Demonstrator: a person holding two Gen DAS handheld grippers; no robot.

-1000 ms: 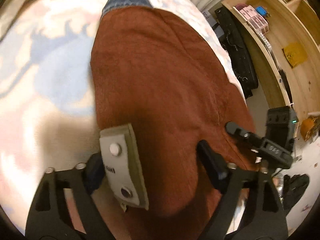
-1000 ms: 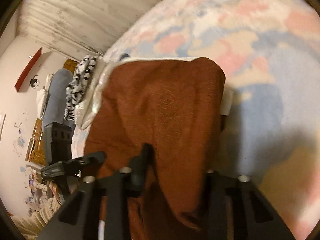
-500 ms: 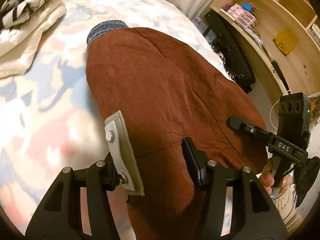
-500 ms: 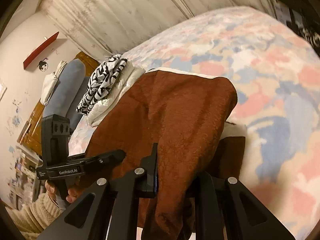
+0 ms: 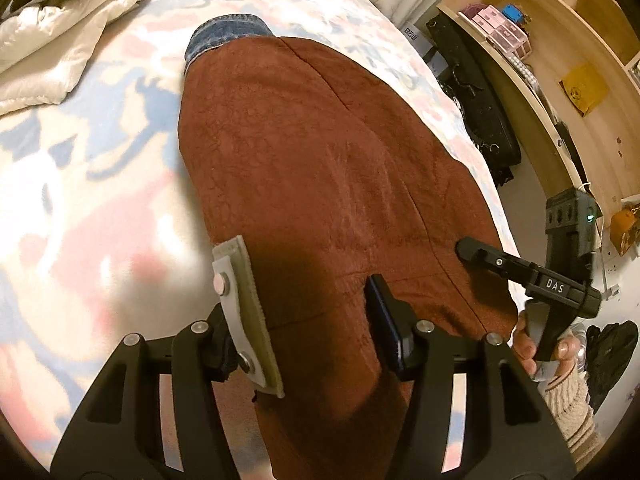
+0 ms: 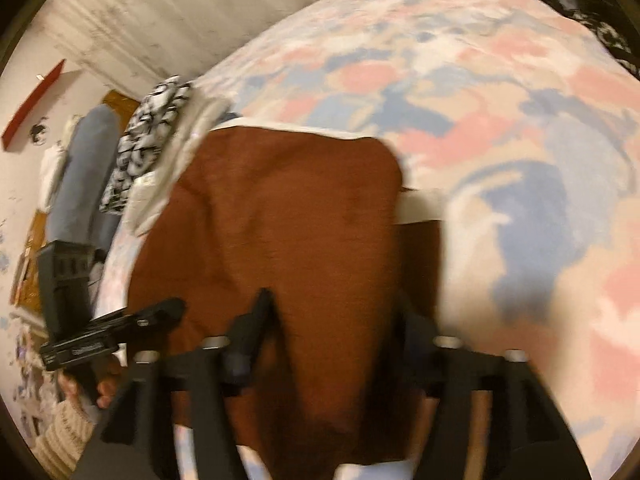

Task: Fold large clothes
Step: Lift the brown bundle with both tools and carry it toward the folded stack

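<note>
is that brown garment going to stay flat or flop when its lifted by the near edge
Probably flop: the brown garment sags over the bed edge between the left claw and right claw. It looks thick and textured, so likely heavyish, folding in soft curves. The rough nap should grip, not slip.
</note>
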